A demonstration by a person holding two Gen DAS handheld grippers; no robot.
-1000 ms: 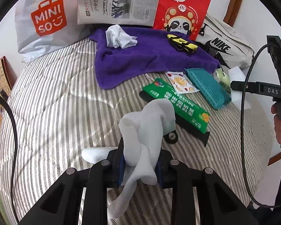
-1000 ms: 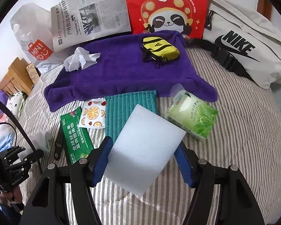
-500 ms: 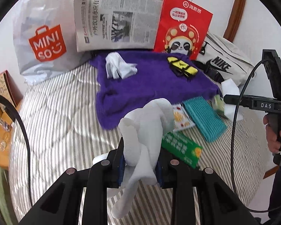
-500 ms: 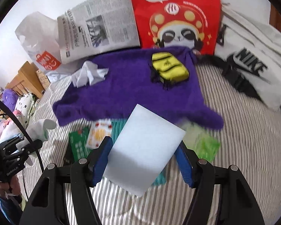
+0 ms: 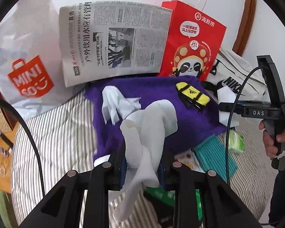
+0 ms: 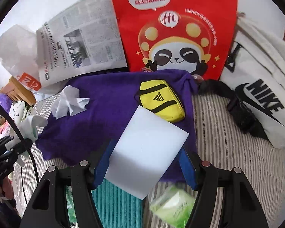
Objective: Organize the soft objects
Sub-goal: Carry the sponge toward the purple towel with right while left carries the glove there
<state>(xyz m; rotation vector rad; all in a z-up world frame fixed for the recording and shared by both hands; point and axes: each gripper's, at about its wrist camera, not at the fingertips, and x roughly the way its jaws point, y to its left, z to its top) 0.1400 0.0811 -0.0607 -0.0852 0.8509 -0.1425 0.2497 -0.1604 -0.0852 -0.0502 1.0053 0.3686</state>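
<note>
My left gripper (image 5: 142, 168) is shut on a white sock (image 5: 144, 131) and holds it in the air over the near edge of the purple towel (image 5: 195, 121). My right gripper (image 6: 144, 166) is shut on a white sponge block (image 6: 148, 152) above the towel's (image 6: 108, 110) front edge. On the towel lie a crumpled white tissue (image 6: 69, 101) and a yellow pouch (image 6: 160, 99). The right gripper also shows at the right of the left wrist view (image 5: 221, 107), holding the sponge (image 5: 226, 102).
A teal cloth (image 6: 115, 205), a green tissue pack (image 6: 172, 209) and a green packet (image 5: 161, 191) lie on the striped bed (image 5: 62, 133). A newspaper (image 5: 114, 43), red panda bag (image 6: 176, 24), Miniso bag (image 5: 26, 60) and Nike bag (image 6: 260, 95) stand behind.
Both grippers have risen and moved forward toward the purple towel, each still holding its object. The sock and sponge now hang over the towel's front edge.
</note>
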